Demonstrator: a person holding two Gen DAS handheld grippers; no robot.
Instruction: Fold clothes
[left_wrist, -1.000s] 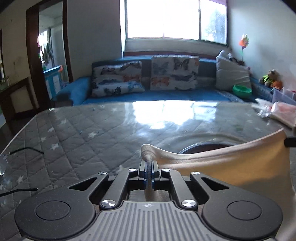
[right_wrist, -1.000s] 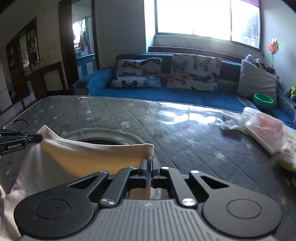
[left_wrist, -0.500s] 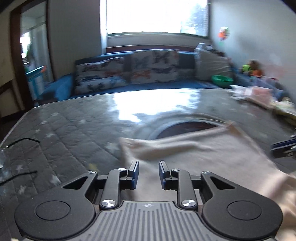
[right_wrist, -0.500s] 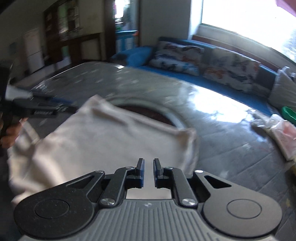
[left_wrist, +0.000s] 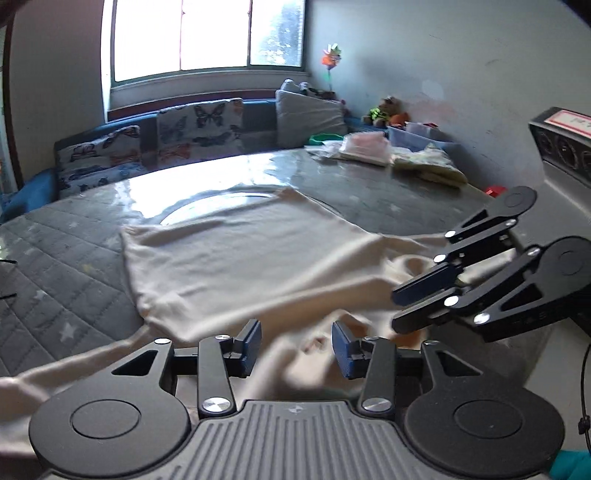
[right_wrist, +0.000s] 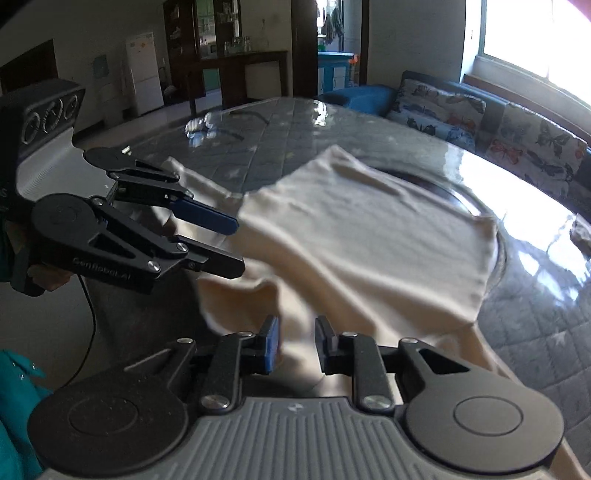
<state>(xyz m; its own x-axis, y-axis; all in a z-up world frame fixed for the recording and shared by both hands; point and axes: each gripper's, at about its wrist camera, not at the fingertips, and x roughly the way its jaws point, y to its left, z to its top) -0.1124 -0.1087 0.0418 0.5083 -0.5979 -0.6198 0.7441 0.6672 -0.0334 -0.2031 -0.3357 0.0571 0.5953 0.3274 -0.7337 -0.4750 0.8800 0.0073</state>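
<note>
Lying flat, cream garment (left_wrist: 240, 258) runs lengthwise toward sofa (left_wrist: 177, 136); both grippers (left_wrist: 295, 343) (right_wrist: 295, 341) gape, empty

Black claw (left_wrist: 295, 345), blue pads (left_wrist: 251, 341)

the cream garment (left_wrist: 251, 258) is soft matt cloth, faintly creased. the surface (left_wrist: 66, 280) wears quilted grey fabric under a glossy clear film that glares. each hand-held gripper (left_wrist: 295, 345) (right_wrist: 295, 343) is matt black plastic with shiny metal screws and blue pads (left_wrist: 251, 345).
</note>
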